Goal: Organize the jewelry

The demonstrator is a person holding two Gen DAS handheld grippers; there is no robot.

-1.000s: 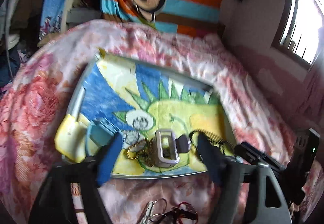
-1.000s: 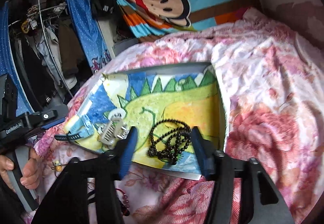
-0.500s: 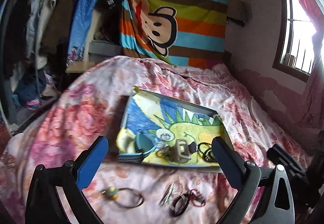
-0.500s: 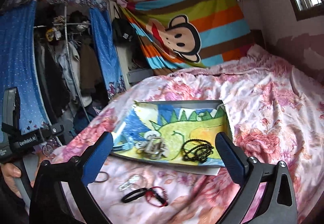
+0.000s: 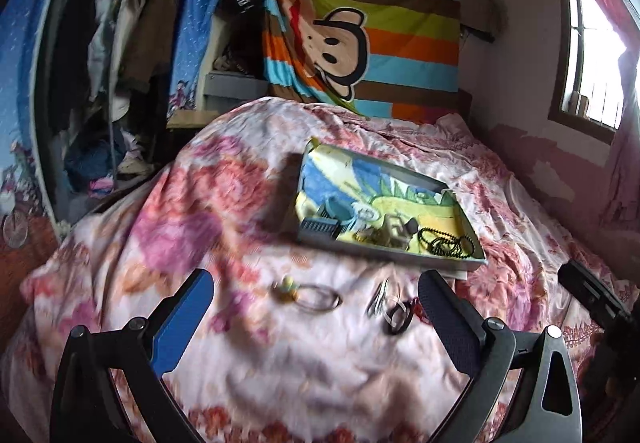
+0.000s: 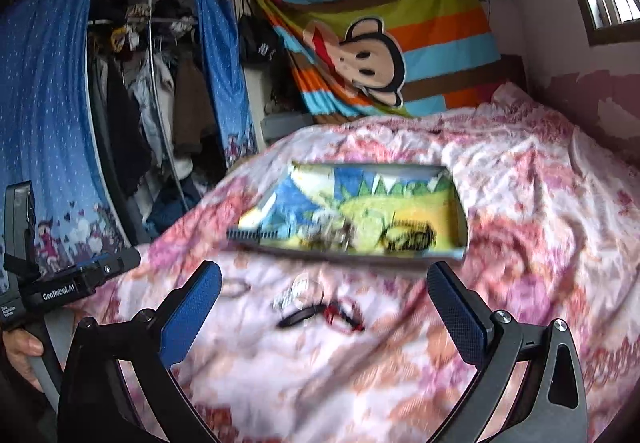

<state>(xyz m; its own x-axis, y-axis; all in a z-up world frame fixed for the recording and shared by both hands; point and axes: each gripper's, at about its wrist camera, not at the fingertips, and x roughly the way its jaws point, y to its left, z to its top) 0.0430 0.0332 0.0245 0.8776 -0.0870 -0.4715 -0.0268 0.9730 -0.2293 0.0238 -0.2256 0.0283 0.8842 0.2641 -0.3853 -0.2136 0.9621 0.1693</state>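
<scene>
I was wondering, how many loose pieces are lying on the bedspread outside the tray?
3, as far as the blur allows: a loop with a yellow charm at left, a silvery clip in the middle, and a dark ring with red cord at right. Others may be hidden.

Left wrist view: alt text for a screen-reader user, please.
Open left gripper hovers empty above a floral bedspread, where a hair tie and small rings lie loose. Beyond, a shallow tray holds a black bead necklace and other pieces.
</scene>
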